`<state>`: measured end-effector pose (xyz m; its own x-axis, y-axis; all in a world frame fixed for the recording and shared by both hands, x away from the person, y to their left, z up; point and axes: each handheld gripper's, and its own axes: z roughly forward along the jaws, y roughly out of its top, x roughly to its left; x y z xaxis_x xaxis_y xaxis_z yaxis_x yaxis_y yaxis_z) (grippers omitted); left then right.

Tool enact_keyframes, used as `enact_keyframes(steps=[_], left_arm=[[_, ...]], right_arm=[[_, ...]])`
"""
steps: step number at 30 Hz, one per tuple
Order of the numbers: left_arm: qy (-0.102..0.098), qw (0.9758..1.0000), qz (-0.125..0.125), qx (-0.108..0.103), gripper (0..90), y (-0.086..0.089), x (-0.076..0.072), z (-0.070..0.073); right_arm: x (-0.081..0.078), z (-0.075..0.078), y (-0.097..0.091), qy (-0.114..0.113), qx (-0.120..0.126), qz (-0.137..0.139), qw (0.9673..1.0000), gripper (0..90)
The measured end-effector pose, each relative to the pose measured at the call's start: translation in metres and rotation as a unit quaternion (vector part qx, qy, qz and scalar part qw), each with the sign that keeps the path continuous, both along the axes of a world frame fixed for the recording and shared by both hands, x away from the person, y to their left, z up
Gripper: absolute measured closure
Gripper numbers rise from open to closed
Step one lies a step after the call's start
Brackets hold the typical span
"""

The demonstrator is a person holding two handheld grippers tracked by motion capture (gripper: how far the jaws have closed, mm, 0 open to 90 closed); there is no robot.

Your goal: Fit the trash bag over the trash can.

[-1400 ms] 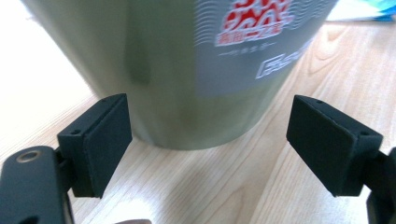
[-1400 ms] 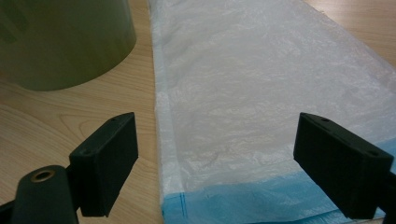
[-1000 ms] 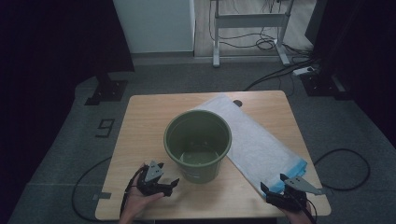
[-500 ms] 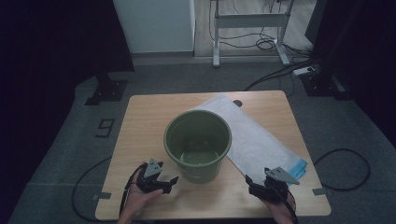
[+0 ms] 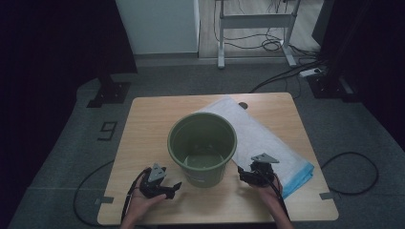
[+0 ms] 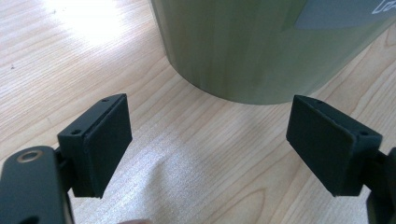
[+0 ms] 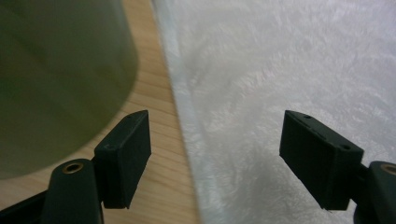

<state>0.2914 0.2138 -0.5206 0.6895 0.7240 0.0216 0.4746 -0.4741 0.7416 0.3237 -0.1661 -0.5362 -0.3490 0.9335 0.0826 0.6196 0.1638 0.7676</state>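
Note:
A green bucket (image 5: pixel 202 143) stands upright in the middle of the wooden table (image 5: pixel 148 124). A white towel (image 5: pixel 267 138) with a blue edge lies slanted to its right. My left gripper (image 5: pixel 174 187) rests near the table's front, just left of the bucket. It is open, with the bucket wall (image 6: pixel 252 46) ahead of its pads and apart from them. My right gripper (image 5: pixel 244 174) is over the towel's near edge, close to the bucket's right side. Its jaws have just been closing a little but stand wide, over the towel (image 7: pixel 280 70) and wood, with the bucket (image 7: pixel 56 79) at the left.
The towel's blue corner (image 5: pixel 298 179) hangs near the table's front right edge. A small dark disc (image 5: pixel 243 105) lies at the towel's far end. Cables run over the grey floor around the table, and a metal stand (image 5: pixel 258 21) is beyond it.
My right gripper has moved left along the table's front, from the towel's blue corner to beside the bucket. The left gripper has stayed put.

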Motion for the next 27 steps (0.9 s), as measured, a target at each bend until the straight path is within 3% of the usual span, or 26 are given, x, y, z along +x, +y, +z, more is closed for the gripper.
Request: enact_keyframes(steps=[7, 11, 13, 16, 27], left_arm=[[-0.002, 1.0, 0.004, -0.004, 13.9, 0.002, -0.002, 0.002], [-0.001, 1.0, 0.004, -0.002, 13.8, 0.002, -0.003, 0.001], [0.0, 1.0, 0.006, -0.002, 13.8, 0.003, -0.004, 0.001], [0.002, 1.0, 0.006, 0.0, 14.0, 0.004, -0.004, -0.001], [0.008, 0.9999, 0.008, 0.007, 14.0, 0.002, -0.003, -0.005]], right_arm=[[0.011, -0.012, -0.006, 0.028, -0.017, -0.014, 0.9994, 28.0], [0.009, -0.012, -0.009, 0.024, -0.031, -0.024, 0.9989, 30.1], [0.005, -0.013, -0.012, 0.018, -0.048, -0.026, 0.9983, 33.0], [-0.005, -0.012, -0.024, 0.013, -0.046, -0.039, 0.9981, 49.6], [-0.041, -0.011, -0.067, 0.019, -0.047, -0.049, 0.9975, 50.6]])
